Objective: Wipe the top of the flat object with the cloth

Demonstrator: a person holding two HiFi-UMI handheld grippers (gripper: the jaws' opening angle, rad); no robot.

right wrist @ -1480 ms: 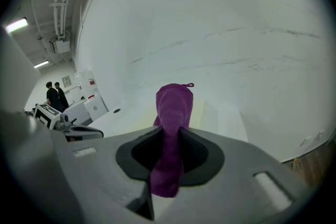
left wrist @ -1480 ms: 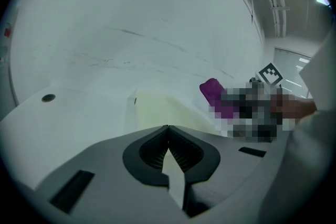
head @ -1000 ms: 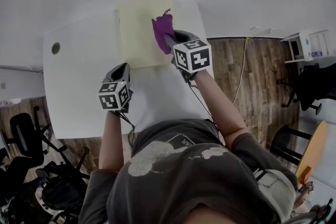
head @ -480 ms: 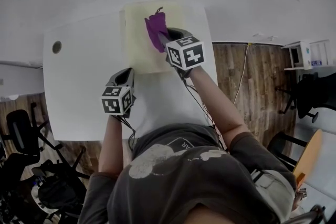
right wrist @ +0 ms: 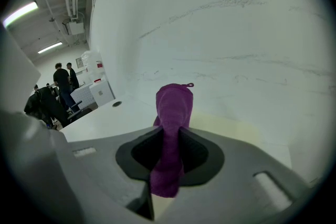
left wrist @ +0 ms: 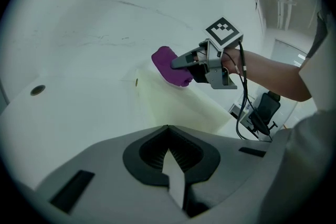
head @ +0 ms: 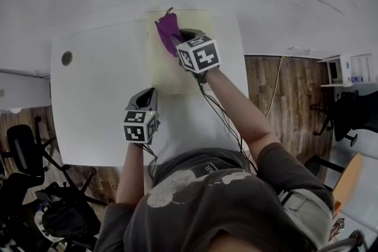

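Purple cloth (head: 167,31) is lying on the pale flat object (head: 165,71) at the table's (head: 94,97) far edge | right gripper (head: 179,41) is clamping the cloth | left gripper (head: 146,102) is keeping its jaws together, empty

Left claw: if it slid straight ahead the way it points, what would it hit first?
Probably the near edge of the pale yellow board, flat on the white table just ahead of the left claw, though depth is unclear.
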